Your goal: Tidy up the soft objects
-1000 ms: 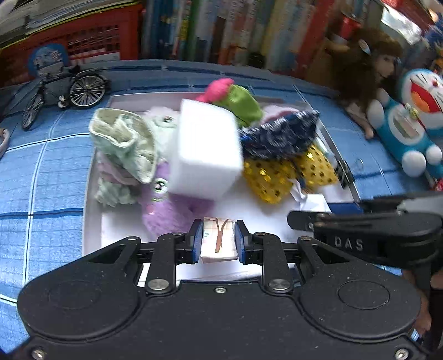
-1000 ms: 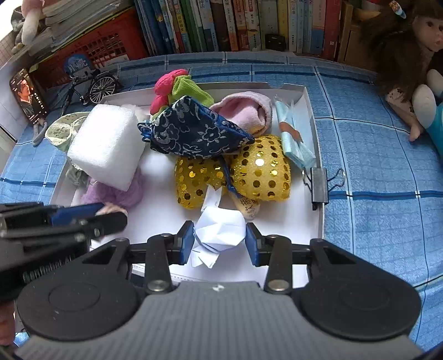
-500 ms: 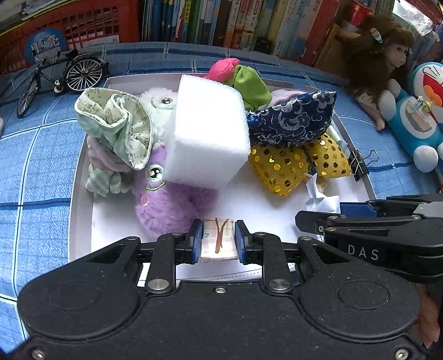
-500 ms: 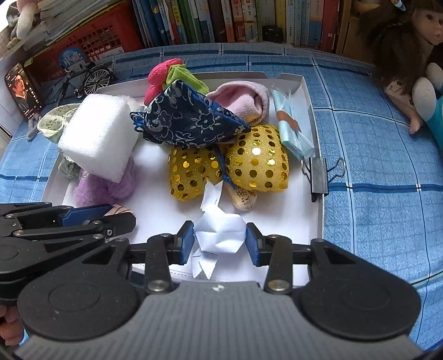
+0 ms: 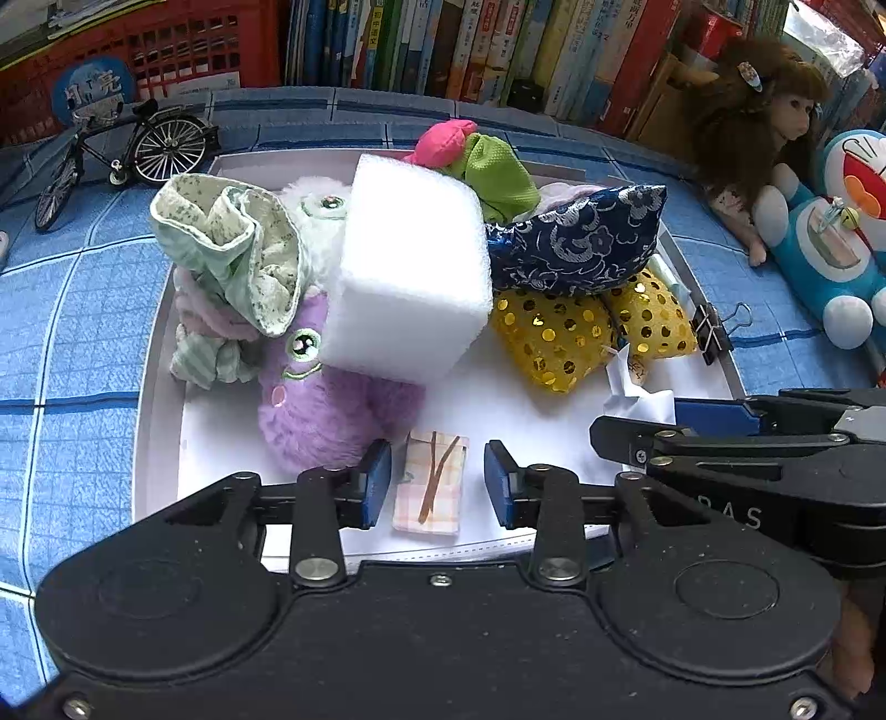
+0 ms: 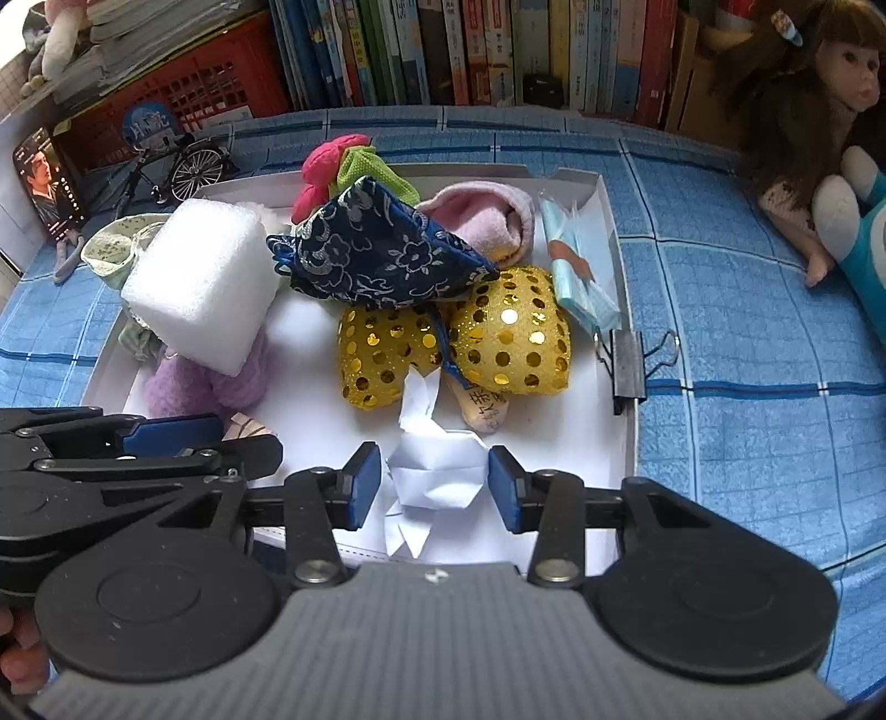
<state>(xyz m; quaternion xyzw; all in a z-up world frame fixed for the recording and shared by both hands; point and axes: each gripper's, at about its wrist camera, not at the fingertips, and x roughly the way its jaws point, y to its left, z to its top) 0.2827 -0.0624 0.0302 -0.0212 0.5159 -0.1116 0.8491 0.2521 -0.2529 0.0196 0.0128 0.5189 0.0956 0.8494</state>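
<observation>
Blue checked cloth (image 6: 747,421) covers the table, books (image 6: 470,50) lined along the far edge. White tray (image 5: 160,354) in the middle holds the soft stuff: foam block (image 5: 410,277), purple plush (image 5: 326,410), green cloth bag (image 5: 238,260), navy pouch (image 6: 382,255), gold sequin cushions (image 6: 498,349), pink sock (image 6: 487,221).

Left gripper (image 5: 437,482): jaws have just been opening, now apart with gaps either side of a small checked packet (image 5: 432,482) lying on the tray's near edge.

Right gripper (image 6: 434,484): jaws also just opened, folded white paper (image 6: 437,471) sits between them, pads look just clear of it, hard to say on the right side. Binder clip (image 6: 628,365) on the tray's right rim. Doll (image 6: 803,111) far right.
</observation>
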